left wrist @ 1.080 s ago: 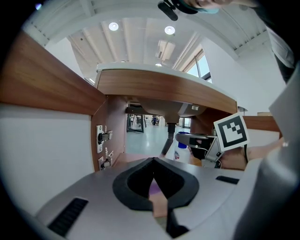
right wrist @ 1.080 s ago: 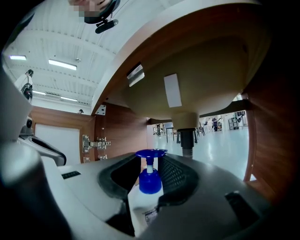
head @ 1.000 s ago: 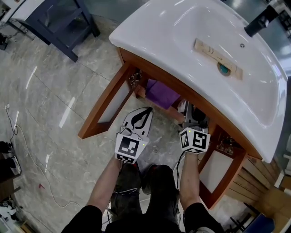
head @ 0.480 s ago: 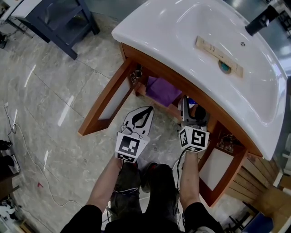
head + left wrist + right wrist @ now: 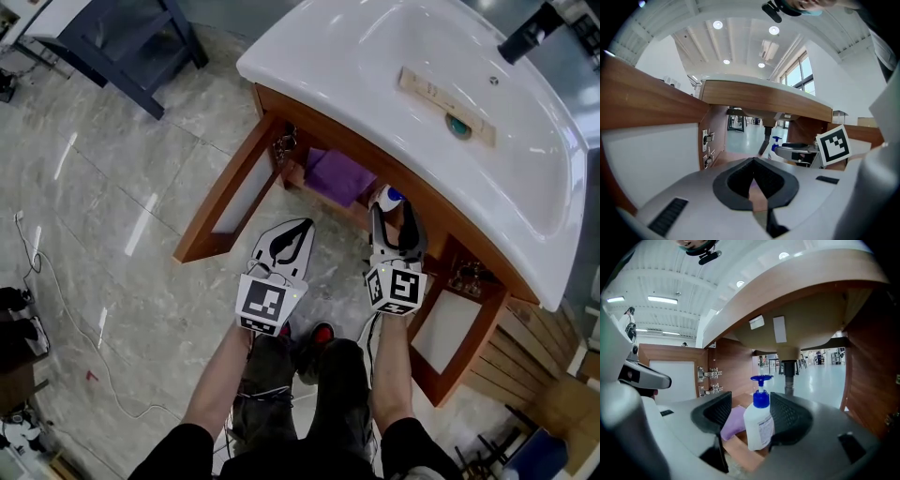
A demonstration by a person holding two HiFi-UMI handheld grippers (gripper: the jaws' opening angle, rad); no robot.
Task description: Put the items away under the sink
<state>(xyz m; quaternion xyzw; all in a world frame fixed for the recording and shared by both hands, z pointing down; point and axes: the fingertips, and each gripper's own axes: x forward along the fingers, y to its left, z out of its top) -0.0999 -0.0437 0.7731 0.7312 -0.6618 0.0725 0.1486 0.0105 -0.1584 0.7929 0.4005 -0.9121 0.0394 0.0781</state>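
Note:
A white pump bottle [image 5: 758, 425] with a blue head stands upright on the front of the wooden cabinet shelf [image 5: 740, 456] under the sink. My right gripper [image 5: 752, 401] is open around it. A gap shows on the bottle's left side, and the right finger [image 5: 787, 416] is close against it. In the head view the bottle [image 5: 389, 198] peeks out at the tips of the right gripper [image 5: 392, 212]. A purple item [image 5: 339, 176] lies on the shelf to its left. My left gripper [image 5: 302, 225] hovers over the floor in front of the cabinet, shut and empty [image 5: 753, 161].
Both cabinet doors stand open, the left door [image 5: 230, 192] and the right door [image 5: 450, 333]. The white basin [image 5: 375, 56] overhangs the cabinet, and the drain pipe [image 5: 789, 378] hangs behind the bottle. A dark blue table [image 5: 122, 37] stands at the far left.
The right gripper has drawn back a little from inside the cabinet, and the pump bottle now shows between its fingertips. The left gripper has stayed where it was.

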